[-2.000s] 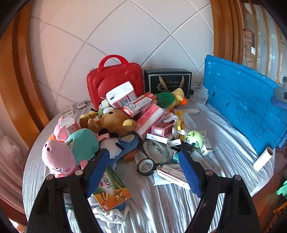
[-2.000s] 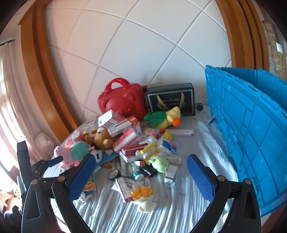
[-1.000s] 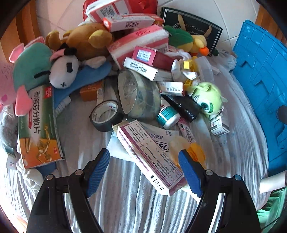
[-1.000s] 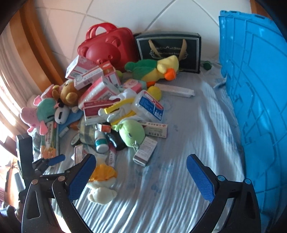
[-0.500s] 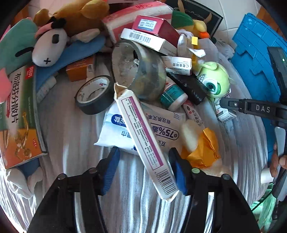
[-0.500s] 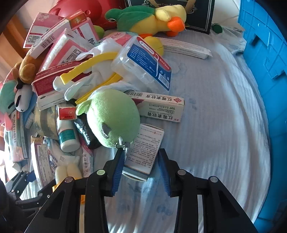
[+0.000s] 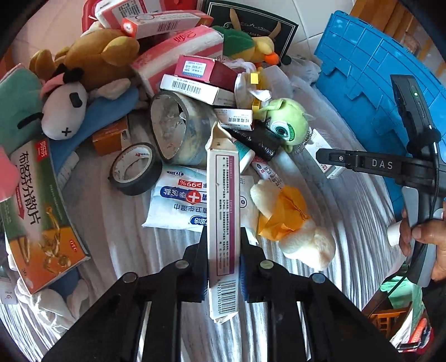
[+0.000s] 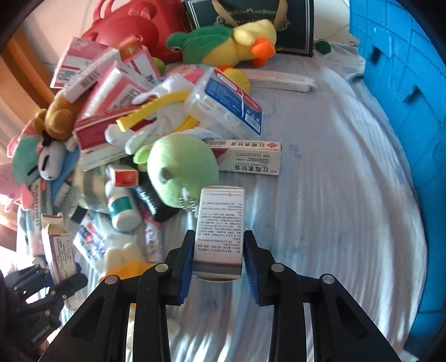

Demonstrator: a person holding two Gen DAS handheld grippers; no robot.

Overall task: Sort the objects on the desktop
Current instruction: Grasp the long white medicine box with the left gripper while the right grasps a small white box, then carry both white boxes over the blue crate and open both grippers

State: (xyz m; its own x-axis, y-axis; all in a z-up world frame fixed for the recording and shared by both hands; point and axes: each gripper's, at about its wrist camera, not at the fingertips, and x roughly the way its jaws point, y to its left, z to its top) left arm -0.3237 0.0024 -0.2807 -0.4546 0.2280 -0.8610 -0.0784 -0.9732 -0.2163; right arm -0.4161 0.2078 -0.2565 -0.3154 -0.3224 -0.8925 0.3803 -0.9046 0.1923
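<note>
Since the earlier frame both grippers dropped to the pile: the left gripper (image 7: 223, 261) is closing along the long box (image 7: 223, 217), the right gripper (image 8: 218, 254) closing on the small box (image 8: 220, 231), each box pointing away.

The surface (image 8: 348, 195) is covered with a pale blue-grey cloth (image 7: 125, 228), finely ribbed and rumpled into soft folds; strong light falls across it from the left of the right wrist view, leaving bright streaks and shadows along the ridges; behind it stands a wall of large white tiles (image 7: 303, 16) with thin grey joints; curved warm-brown wooden trim (image 8: 22, 69) borders the wall at the left, and more wood (image 7: 390, 16) shows at the upper right in the left wrist view; a pale curtain (image 8: 11, 117) hangs at the far left.
</note>
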